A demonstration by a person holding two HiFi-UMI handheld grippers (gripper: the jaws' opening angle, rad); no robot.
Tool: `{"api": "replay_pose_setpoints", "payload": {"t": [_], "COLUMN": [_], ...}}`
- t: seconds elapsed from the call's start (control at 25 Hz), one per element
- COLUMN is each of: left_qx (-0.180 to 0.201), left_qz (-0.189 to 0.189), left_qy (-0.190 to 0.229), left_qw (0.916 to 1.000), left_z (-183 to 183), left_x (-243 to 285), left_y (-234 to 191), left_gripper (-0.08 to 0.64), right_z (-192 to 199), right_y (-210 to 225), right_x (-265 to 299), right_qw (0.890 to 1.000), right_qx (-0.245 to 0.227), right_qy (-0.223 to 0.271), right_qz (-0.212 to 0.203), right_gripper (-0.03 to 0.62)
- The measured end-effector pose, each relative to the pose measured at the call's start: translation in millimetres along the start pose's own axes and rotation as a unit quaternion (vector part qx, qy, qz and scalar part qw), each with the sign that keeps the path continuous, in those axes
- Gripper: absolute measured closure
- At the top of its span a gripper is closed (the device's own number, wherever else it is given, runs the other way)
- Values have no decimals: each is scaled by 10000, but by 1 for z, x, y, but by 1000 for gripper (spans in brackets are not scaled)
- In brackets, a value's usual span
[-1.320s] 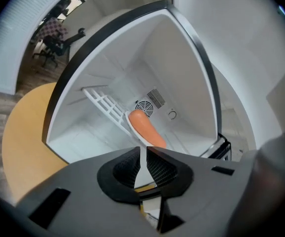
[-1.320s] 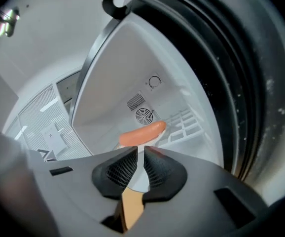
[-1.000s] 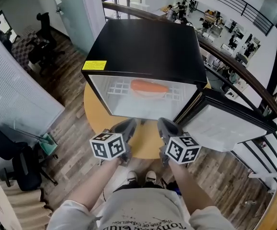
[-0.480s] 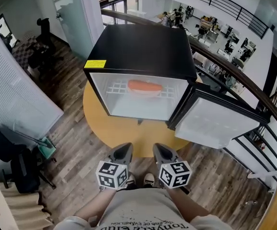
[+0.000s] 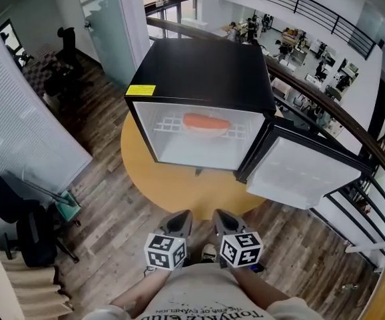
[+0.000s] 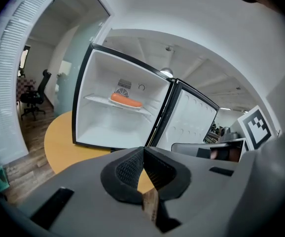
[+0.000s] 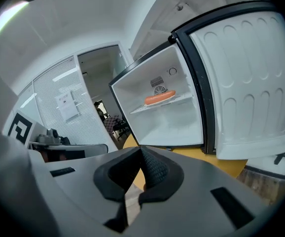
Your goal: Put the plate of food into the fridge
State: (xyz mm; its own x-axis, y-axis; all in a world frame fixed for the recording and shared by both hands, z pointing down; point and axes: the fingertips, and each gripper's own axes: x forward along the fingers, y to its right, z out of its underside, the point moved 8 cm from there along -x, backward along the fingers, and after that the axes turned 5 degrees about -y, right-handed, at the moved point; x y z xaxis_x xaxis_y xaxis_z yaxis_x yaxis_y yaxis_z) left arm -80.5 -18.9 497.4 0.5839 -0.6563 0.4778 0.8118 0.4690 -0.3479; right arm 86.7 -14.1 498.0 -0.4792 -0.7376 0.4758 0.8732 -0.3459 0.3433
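Note:
The black mini fridge [image 5: 206, 79] stands on a round yellow table [image 5: 179, 185] with its door [image 5: 306, 172] swung open to the right. The plate of orange food [image 5: 206, 123] rests on the wire shelf inside; it also shows as the plate [image 6: 126, 101] in the left gripper view and the plate [image 7: 160, 98] in the right gripper view. My left gripper [image 5: 180, 220] and right gripper [image 5: 223, 219] hang side by side low in the head view, close to my body and well short of the table. Both have their jaws together with nothing between them.
A dark railing [image 5: 339, 122] curves behind and to the right of the fridge. Wooden floor [image 5: 106, 205] surrounds the table. A black office chair [image 5: 19, 225] and a green bin [image 5: 67, 205] sit at the left. A glass partition [image 5: 26, 112] runs along the left.
Both grippers have pulled back from the table's front edge toward my body and sunk lower in the head view. The fridge, its open door and the plate have stayed put.

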Motion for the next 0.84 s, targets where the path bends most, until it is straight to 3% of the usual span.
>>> {"api": "replay_pose_setpoints", "payload": {"t": [0.24,0.84], "left_qx": [149,81], "left_qz": [21,-9], "left_qy": [-116,-3], "left_qw": [9998,10000], "left_z": [4,-8], "left_x": [0,-2], "left_y": [0,-6], "left_gripper": [535,535], "right_z": [-2,-5], "right_y": [-2,-11], "right_x": [0,5], "right_qw": [10000,9999], "right_qx": [14,-35], "right_qy": [75,-2], "right_qz": [-23,-140], "right_gripper": [566,566]}}
